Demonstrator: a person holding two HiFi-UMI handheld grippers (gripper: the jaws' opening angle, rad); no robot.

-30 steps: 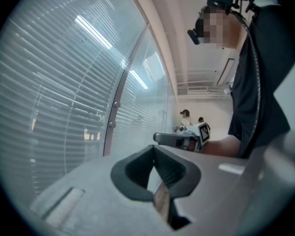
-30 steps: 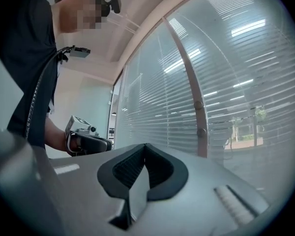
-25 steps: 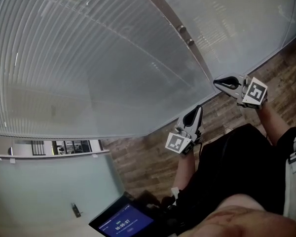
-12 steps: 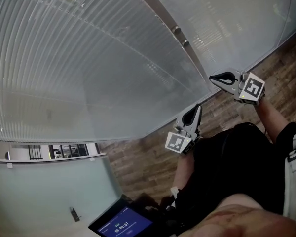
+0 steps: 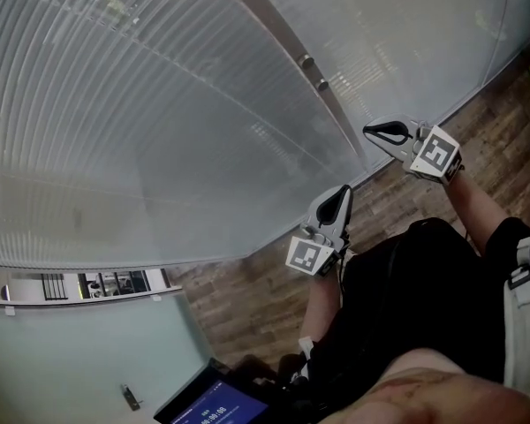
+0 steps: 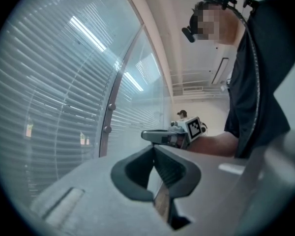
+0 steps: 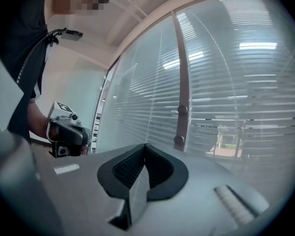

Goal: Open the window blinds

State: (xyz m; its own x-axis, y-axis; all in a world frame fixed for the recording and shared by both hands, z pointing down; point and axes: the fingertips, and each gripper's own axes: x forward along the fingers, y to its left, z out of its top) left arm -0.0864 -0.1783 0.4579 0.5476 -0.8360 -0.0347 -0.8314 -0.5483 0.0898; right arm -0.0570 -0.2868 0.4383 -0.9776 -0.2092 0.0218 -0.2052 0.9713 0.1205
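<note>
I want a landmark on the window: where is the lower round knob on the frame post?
In the head view the lower round knob sits on the brown frame post between the blind-covered panes, up-left of the right hand-held gripper.

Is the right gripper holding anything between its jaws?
No, in the right gripper view the right gripper has its jaws pressed together with nothing between them; only the blinds show beyond.

Office: frosted glass partition (image 5: 71,352), slatted blinds (image 5: 115,131), wood floor (image 5: 247,294).
</note>
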